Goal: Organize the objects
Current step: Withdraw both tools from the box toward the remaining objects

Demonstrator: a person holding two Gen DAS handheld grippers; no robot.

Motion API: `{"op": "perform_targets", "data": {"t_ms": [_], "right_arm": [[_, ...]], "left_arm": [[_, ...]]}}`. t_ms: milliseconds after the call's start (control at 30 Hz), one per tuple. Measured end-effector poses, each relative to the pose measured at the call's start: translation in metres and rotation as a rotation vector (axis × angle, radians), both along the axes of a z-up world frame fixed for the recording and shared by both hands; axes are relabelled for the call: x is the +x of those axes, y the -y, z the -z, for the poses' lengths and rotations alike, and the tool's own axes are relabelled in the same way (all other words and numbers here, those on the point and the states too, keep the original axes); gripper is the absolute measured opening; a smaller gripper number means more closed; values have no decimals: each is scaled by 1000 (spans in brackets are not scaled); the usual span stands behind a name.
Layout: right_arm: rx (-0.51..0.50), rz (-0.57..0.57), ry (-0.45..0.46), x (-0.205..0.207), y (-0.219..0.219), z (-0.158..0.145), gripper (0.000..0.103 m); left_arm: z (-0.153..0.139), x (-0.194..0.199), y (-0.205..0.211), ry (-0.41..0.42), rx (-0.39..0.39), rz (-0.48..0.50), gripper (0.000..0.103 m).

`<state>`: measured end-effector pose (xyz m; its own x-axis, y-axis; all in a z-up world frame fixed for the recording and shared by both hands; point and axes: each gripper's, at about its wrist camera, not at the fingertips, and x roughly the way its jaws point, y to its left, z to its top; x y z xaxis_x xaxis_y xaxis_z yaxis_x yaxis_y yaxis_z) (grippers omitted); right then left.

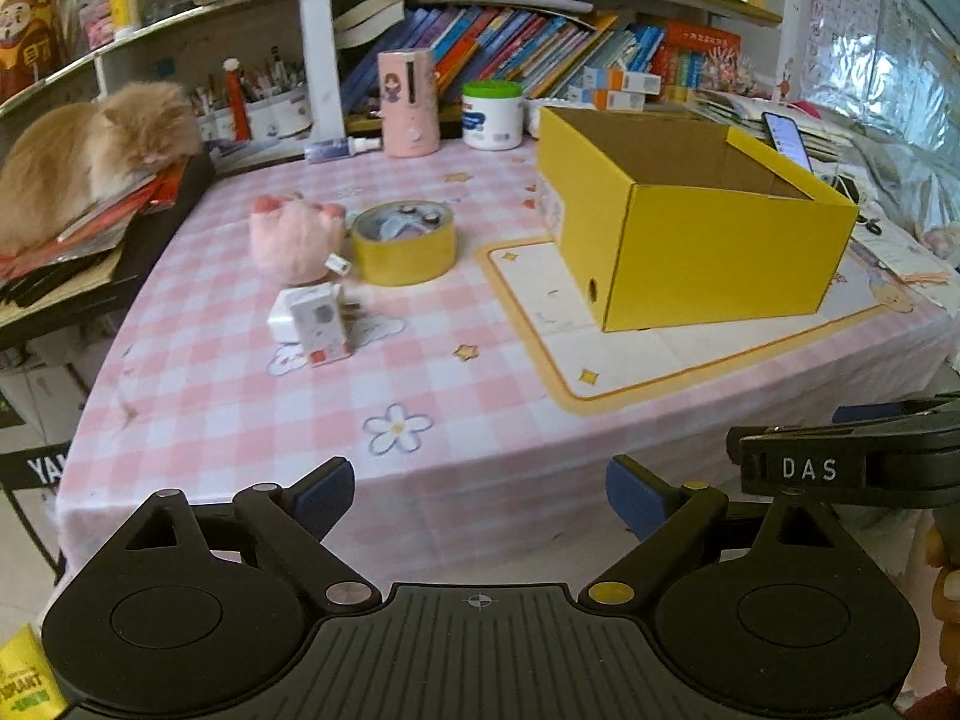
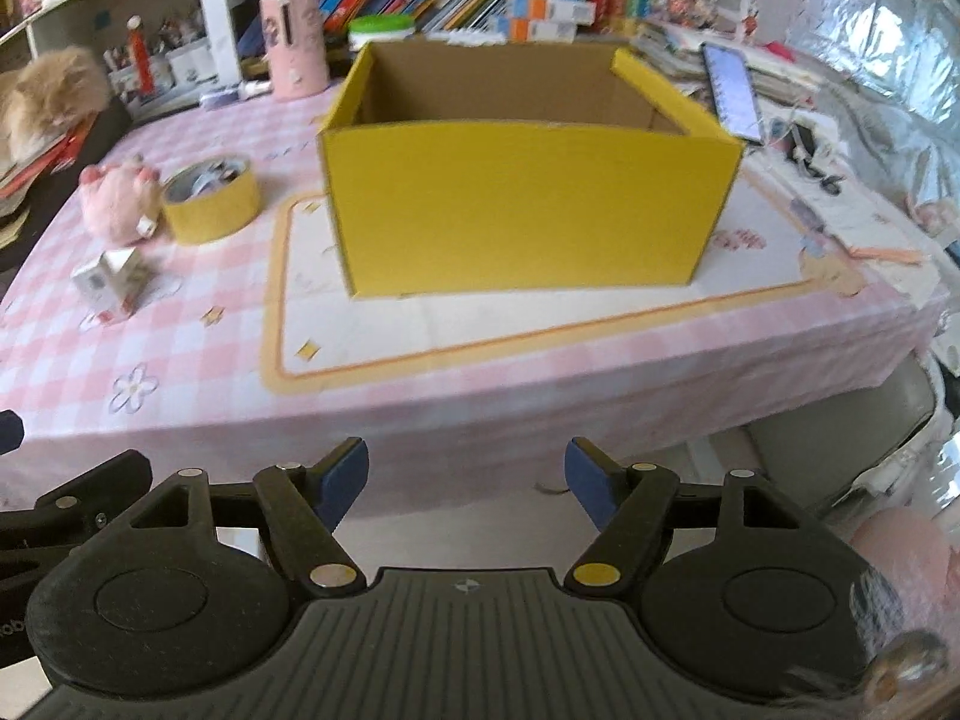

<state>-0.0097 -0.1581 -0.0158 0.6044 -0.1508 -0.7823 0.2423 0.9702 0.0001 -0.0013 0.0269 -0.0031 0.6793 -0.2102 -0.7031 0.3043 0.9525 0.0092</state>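
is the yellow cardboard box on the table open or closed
Open. The yellow cardboard box has no lid on top; its brown inner walls show from above.

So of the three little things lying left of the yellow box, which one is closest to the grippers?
The small white block, with a red patch on its near face. It lies nearer the table's front edge than the pink plush toy and the yellow tape roll behind it.

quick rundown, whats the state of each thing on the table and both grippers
yellow box: upright, top open, no contents visible
tape roll: lying flat, small bits in its core
pink plush: beside the roll, touching it
white charger: lying alone on the cloth
phone: screen lit, propped behind the box
left gripper: open, empty
right gripper: open, empty
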Motion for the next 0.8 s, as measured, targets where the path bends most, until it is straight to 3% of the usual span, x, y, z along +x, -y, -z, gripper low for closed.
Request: {"op": "perform_targets", "data": {"t_ms": [800], "right_arm": [[14, -208, 4, 6, -77, -4, 77]], "left_arm": [[-5, -9, -71, 7, -28, -170, 94]]}}
